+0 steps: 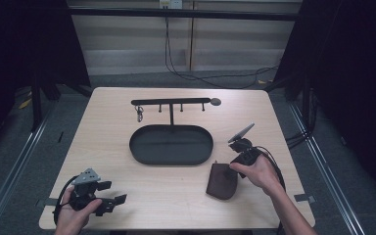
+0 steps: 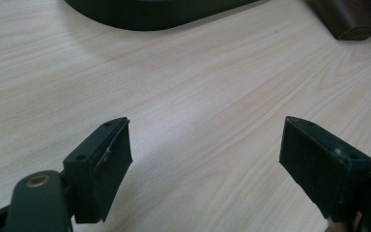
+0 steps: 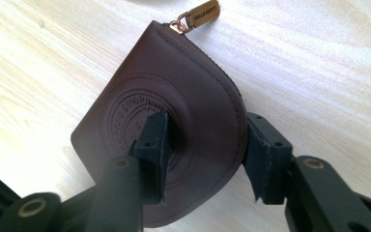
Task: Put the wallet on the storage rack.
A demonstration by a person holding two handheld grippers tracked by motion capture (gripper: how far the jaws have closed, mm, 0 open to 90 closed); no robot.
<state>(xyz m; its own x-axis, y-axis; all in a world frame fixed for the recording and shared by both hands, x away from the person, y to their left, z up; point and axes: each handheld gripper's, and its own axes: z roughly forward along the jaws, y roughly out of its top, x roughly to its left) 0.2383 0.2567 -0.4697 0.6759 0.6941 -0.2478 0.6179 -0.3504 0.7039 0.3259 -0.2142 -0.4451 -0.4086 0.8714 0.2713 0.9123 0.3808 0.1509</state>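
- Right gripper [image 3: 205, 154] jaws clamp the dark brown leather coin pouch [image 3: 174, 121], embossed round seal unreadable.
- Gold zipper tag [image 3: 204, 12] at twelve o'clock, lettering too small.
- Left gripper [image 2: 205, 164] jaws apart, over bare wooden table [image 2: 183, 96].

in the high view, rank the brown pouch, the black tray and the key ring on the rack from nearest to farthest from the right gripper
1. The brown pouch, right under the right gripper, at its left side.
2. The black tray, mid-table, to the gripper's left.
3. The key ring, hanging at the left end of the rack behind the tray.
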